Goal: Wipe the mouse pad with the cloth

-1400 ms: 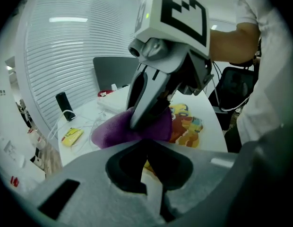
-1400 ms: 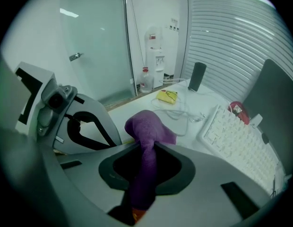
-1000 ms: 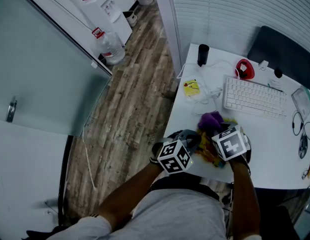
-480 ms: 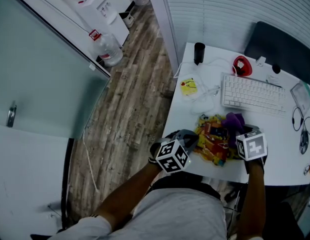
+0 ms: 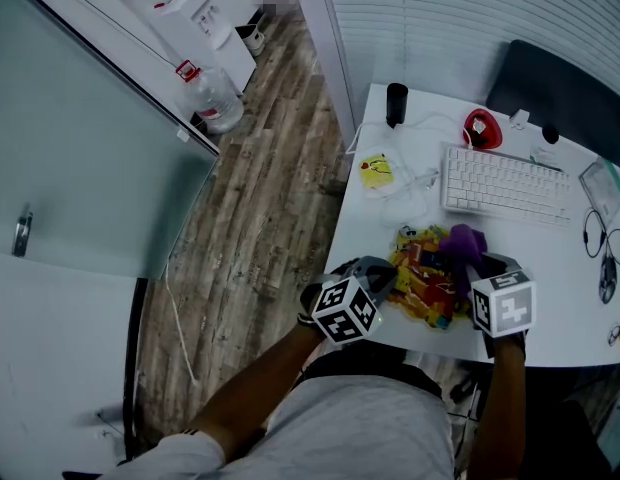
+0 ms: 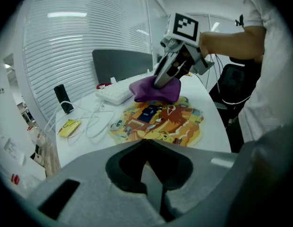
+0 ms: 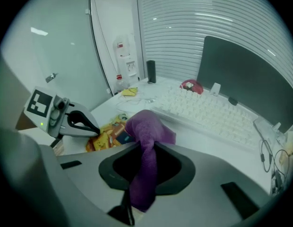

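Observation:
A colourful printed mouse pad (image 5: 422, 278) (image 6: 160, 119) lies at the near edge of the white desk (image 5: 550, 268). My right gripper (image 5: 473, 266) (image 7: 145, 148) is shut on a purple cloth (image 5: 462, 241) (image 7: 149, 126), which rests bunched on the pad's right part (image 6: 153, 90). In the left gripper view the right gripper (image 6: 161, 82) comes down onto the cloth from above. My left gripper (image 5: 382, 273) (image 6: 145, 141) is shut with nothing visible between its jaws. Its tip sits at the pad's left near edge (image 7: 96, 131).
A white keyboard (image 5: 505, 186) lies just behind the pad. White cables (image 5: 415, 183), a yellow item (image 5: 375, 171), a black cylinder (image 5: 395, 103) and a red object (image 5: 482, 128) sit further back. Earphones (image 5: 607, 268) lie at the right. The desk's edge drops to wood floor (image 5: 260, 198).
The right gripper swept the cloth rightward across the pad, then drew slightly back toward me. The left gripper has stayed at the pad's edge.

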